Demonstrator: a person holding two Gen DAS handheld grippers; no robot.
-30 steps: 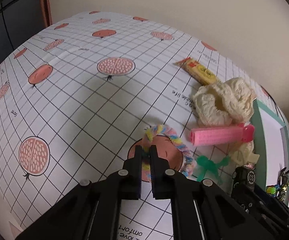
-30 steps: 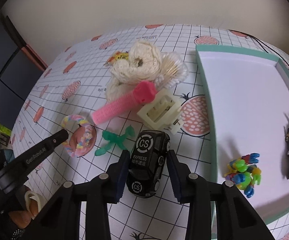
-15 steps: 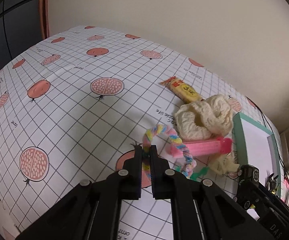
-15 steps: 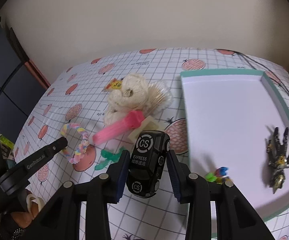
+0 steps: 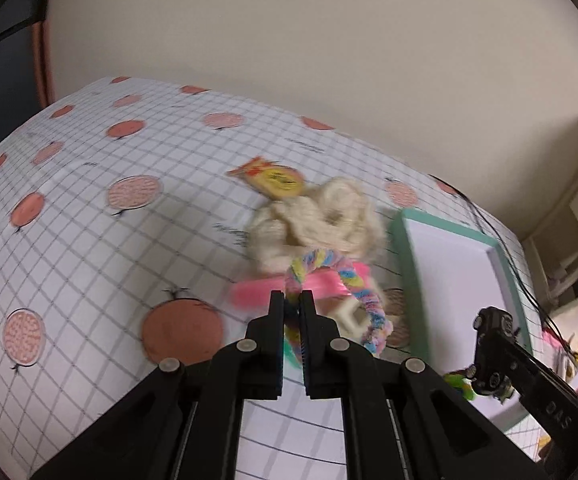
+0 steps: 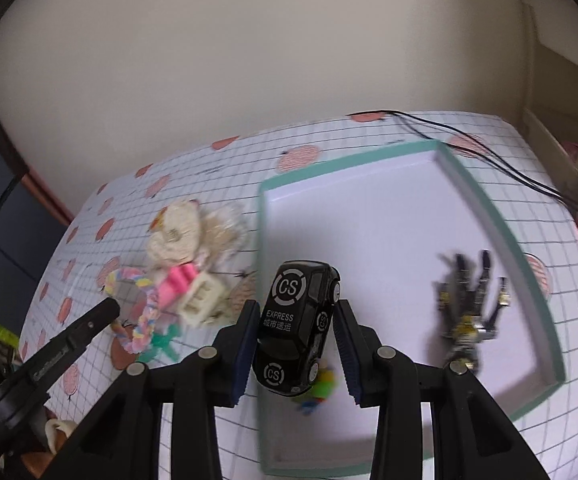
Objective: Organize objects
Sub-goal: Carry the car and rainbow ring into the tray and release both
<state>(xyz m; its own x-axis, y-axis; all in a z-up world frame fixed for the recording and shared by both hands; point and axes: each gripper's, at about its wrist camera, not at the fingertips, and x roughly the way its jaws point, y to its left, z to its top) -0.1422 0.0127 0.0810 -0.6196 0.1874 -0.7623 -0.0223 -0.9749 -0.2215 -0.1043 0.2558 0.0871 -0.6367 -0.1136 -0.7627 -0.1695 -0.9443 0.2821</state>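
My left gripper [image 5: 292, 300] is shut on a pastel rainbow braided ring [image 5: 345, 280] and holds it in the air above the table; the ring also shows in the right wrist view [image 6: 145, 312]. My right gripper [image 6: 295, 320] is shut on a black toy car [image 6: 295, 324] marked "CS EXPRESS", raised over the left edge of the teal-rimmed white tray [image 6: 485, 208]. The car also shows in the left wrist view [image 5: 491, 350]. In the tray lie a dark robot figure [image 6: 469, 300] and a small multicolour toy [image 6: 321, 384].
On the grid tablecloth left of the tray lie a cream knitted scrunchie [image 6: 181, 232], a pink hair clip [image 6: 177, 280], a cream plastic clip [image 6: 201, 300], a green bow [image 6: 161, 340] and a yellow snack packet [image 5: 273, 176]. A black cable [image 6: 489, 152] runs behind the tray.
Both grippers have lifted and moved right toward the tray. The ring has come off the table in my left gripper. The car now hangs over the tray's left edge.
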